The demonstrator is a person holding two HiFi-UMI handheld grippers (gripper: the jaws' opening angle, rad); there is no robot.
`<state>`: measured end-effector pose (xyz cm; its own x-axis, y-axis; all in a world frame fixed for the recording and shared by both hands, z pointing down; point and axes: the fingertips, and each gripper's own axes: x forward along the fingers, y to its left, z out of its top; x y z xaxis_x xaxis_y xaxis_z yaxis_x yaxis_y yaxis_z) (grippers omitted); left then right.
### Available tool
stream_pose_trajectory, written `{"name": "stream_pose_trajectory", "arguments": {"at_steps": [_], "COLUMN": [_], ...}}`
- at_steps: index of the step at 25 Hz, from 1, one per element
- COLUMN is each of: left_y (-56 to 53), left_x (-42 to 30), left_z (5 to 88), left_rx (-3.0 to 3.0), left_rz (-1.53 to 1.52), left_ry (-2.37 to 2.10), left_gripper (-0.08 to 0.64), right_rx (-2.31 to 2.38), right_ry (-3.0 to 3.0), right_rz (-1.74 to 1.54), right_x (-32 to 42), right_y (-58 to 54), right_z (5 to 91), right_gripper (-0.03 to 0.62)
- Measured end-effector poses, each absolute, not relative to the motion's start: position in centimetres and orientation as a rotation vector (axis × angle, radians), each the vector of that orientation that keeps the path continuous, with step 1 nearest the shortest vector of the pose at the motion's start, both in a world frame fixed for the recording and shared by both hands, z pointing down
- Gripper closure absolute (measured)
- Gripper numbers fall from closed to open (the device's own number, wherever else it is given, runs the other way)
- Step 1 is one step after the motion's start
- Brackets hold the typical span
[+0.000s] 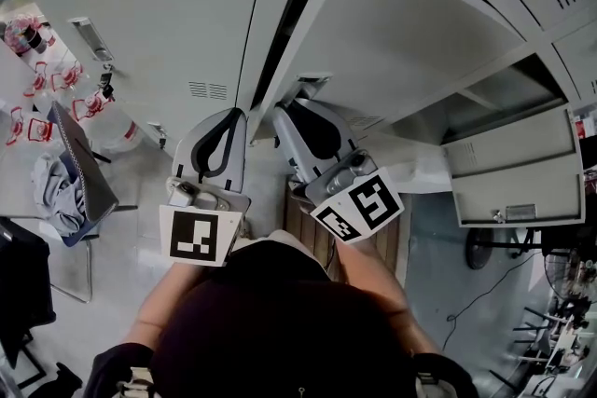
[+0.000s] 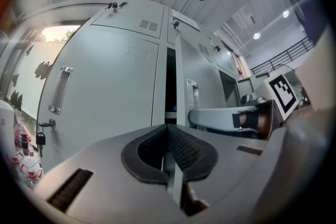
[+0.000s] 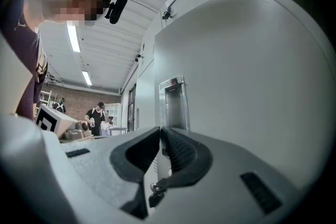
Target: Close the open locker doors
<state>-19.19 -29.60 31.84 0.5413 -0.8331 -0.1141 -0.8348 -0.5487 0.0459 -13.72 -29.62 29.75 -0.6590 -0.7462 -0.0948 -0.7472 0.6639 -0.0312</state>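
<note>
Grey lockers fill the head view. One tall locker door [image 1: 410, 42] stands ajar, with a dark gap [image 1: 289, 23] along its left side. My right gripper [image 1: 282, 110] is at that door's free edge, just under its recessed handle [image 3: 173, 105]. Its jaws have drawn nearly together [image 3: 160, 129], the door's thin edge runs between the pads, and they look pressed on it. A small key lock [image 3: 155, 189] shows low between the pads. My left gripper [image 1: 233, 114] hangs beside it in front of the closed neighbouring door [image 2: 105, 86], tips together [image 2: 167, 126] on nothing.
Another locker door [image 1: 518, 172] hangs open at the right. Clothes and bags [image 1: 56, 186] and bottles [image 1: 37, 79] lie on the floor at the left. The closed door carries a handle [image 2: 59, 91] and hanging keys [image 2: 41, 138]. People [image 3: 97, 115] stand far behind.
</note>
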Motion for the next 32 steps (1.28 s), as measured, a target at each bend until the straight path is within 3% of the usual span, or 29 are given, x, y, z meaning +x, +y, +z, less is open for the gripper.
{"name": "stream_pose_trajectory", "arguments": {"at_steps": [32], "left_y": [-31.1], "left_x": [-19.2], "left_z": [32.4], "left_rx": [-2.771], "left_rz": [0.196], "left_ry": [1.499], "left_gripper": [0.560], "right_rx": [-1.410], "right_ry": [2.698], "right_rz": [0.024], "right_x": [-13.7], "right_y": [-32.8], "right_z": [29.7], "right_gripper": [0.558]}}
